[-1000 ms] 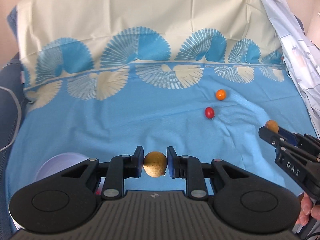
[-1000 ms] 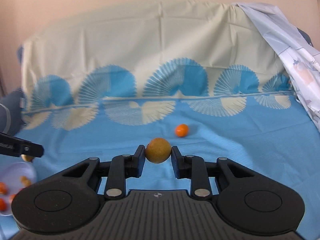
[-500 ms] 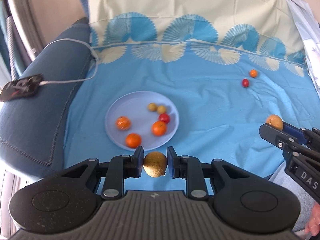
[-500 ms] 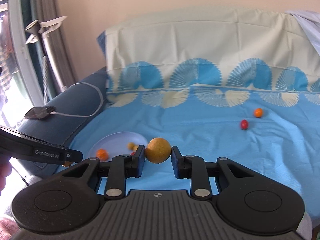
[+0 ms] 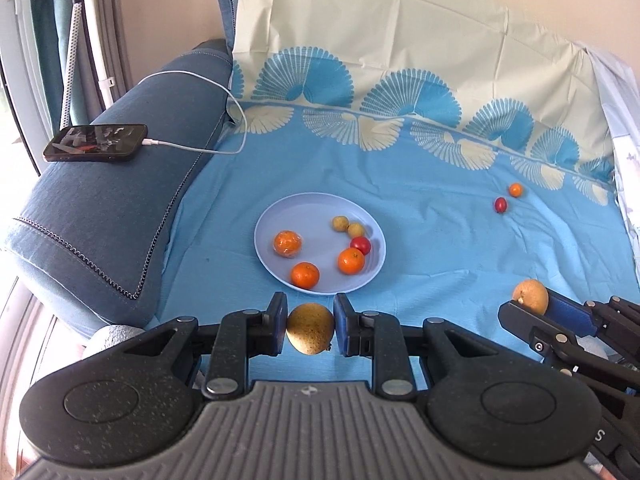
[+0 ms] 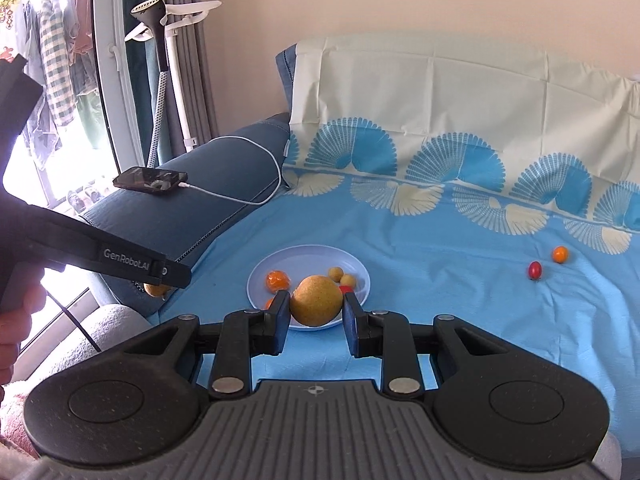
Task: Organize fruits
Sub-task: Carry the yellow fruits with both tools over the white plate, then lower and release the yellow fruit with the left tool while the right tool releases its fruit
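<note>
Blue sheet (image 5: 420, 240) below; each hand-held gripper (image 5: 310, 329) (image 6: 316, 316) down-tilted, fruit-clamped

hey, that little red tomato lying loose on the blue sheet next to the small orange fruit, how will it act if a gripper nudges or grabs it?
The red tomato looks smooth and roundish, so a nudge would probably roll it across the blue sheet, perhaps into the small orange fruit beside it. Its glossy skin may slip between hard jaws. It seems tiny and probably soft, so a firm squeeze could split it.
</note>
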`<state>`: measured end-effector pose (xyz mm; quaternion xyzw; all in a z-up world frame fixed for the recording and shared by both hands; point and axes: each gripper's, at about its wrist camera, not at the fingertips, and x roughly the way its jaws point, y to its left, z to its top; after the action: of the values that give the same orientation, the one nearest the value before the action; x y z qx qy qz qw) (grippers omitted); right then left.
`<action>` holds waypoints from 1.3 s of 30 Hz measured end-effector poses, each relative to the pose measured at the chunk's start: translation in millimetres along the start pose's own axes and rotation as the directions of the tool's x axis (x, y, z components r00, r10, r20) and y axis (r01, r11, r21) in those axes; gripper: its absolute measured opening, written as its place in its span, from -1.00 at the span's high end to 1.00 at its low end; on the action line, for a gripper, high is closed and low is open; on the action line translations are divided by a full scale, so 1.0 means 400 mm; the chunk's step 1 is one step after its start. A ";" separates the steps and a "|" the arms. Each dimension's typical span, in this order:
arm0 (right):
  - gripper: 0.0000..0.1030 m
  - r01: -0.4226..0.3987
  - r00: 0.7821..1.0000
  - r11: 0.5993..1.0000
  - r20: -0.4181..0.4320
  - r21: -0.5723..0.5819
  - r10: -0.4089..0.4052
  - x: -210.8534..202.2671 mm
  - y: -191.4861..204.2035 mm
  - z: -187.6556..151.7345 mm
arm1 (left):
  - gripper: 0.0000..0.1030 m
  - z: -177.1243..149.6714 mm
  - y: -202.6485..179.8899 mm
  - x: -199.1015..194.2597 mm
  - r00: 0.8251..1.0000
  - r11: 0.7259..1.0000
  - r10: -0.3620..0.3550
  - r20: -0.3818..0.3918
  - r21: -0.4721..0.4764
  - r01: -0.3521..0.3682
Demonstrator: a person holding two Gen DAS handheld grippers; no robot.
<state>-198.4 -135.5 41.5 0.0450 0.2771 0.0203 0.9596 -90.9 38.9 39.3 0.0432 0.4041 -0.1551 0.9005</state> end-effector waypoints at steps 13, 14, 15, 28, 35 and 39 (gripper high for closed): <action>0.43 0.011 1.000 0.999 -0.021 -0.033 -0.011 0.008 0.019 0.000 | 0.47 0.001 0.030 0.015 1.000 0.999 -0.010 -0.002 -0.031 0.010; 0.43 0.010 1.000 0.999 -0.025 -0.033 -0.011 0.011 0.016 0.000 | 0.47 0.002 0.030 0.017 1.000 0.999 -0.009 -0.003 -0.033 0.009; 0.43 0.009 1.000 0.999 -0.028 -0.033 -0.010 0.014 0.013 -0.001 | 0.47 0.005 0.032 0.021 1.000 0.999 -0.009 -0.006 -0.034 0.008; 0.43 -0.003 0.996 1.000 -0.094 -0.013 0.001 0.113 -0.001 0.013 | 0.47 0.080 0.049 0.138 0.999 0.998 0.002 -0.042 -0.068 -0.005; 0.43 -0.024 0.993 1.000 -0.119 -0.003 0.024 0.234 -0.008 0.046 | 0.47 0.161 0.044 0.249 0.999 0.998 0.019 -0.040 -0.052 -0.021; 0.43 -0.042 0.987 0.999 -0.154 0.008 0.043 0.319 -0.006 0.053 | 0.47 0.196 0.043 0.337 0.998 0.999 0.028 -0.061 -0.040 -0.030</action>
<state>-79.3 -131.3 -8.4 0.0517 0.3496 0.0435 0.9344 54.9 6.1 -9.0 0.0353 0.4335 -0.1322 0.8907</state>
